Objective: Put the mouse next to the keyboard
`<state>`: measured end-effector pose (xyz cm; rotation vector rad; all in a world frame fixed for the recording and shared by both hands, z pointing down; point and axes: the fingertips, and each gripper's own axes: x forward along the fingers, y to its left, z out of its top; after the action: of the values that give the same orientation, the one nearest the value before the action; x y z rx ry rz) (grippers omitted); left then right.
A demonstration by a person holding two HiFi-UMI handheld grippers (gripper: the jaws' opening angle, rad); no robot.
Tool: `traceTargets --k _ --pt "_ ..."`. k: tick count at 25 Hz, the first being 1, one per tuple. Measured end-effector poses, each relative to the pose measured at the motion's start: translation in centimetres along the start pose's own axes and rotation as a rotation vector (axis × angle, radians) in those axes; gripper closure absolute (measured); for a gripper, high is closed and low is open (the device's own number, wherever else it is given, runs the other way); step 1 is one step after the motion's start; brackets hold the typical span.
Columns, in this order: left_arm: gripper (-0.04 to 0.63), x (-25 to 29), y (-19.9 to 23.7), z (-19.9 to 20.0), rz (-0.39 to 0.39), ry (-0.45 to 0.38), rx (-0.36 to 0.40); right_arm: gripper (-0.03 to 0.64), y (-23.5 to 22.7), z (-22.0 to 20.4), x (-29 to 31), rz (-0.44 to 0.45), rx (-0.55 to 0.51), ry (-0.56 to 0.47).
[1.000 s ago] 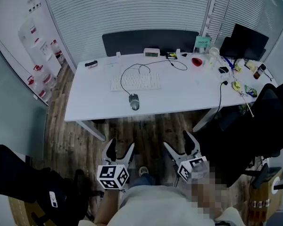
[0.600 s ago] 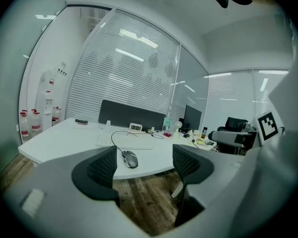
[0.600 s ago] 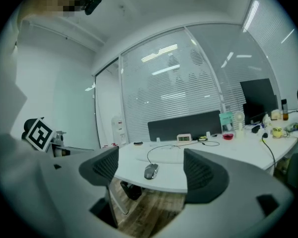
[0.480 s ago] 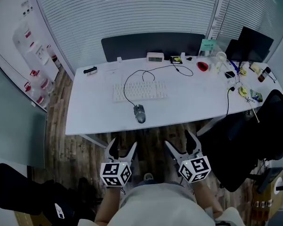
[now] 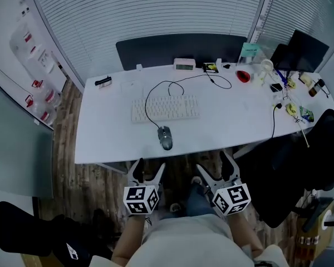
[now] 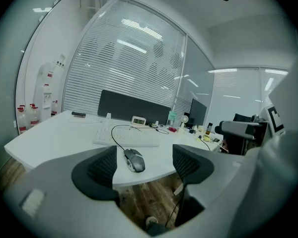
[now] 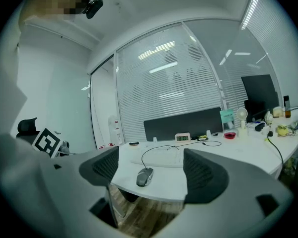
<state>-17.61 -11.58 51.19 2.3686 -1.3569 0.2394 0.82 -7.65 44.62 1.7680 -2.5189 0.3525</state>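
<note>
I'm holding the left gripper and right gripper wide open, gripping nothing. The mouse is lying well ahead; I'm aiming to straddle its flanks squarely.

On the tabletop, the mouse lies near the front edge, just before the keyboard. A clock stands behind them at the far edge.
</note>
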Motion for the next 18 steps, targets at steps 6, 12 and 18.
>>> traceTargets --k 6,12,18 --pt "0.255 4.4 0.2 -0.8 0.012 0.051 0.012 0.232 -2.4 1.3 3.0 0.03 -0.007 -0.013" --pt "0.255 9.1 0.5 -2.0 0.056 0.098 0.012 0.232 -5.5 2.5 6.1 0.076 -0.035 -0.016" --pt "0.255 13.5 1.2 -3.6 0.122 0.172 0.009 0.232 -9.0 3.7 9.2 0.1 -0.033 -0.017"
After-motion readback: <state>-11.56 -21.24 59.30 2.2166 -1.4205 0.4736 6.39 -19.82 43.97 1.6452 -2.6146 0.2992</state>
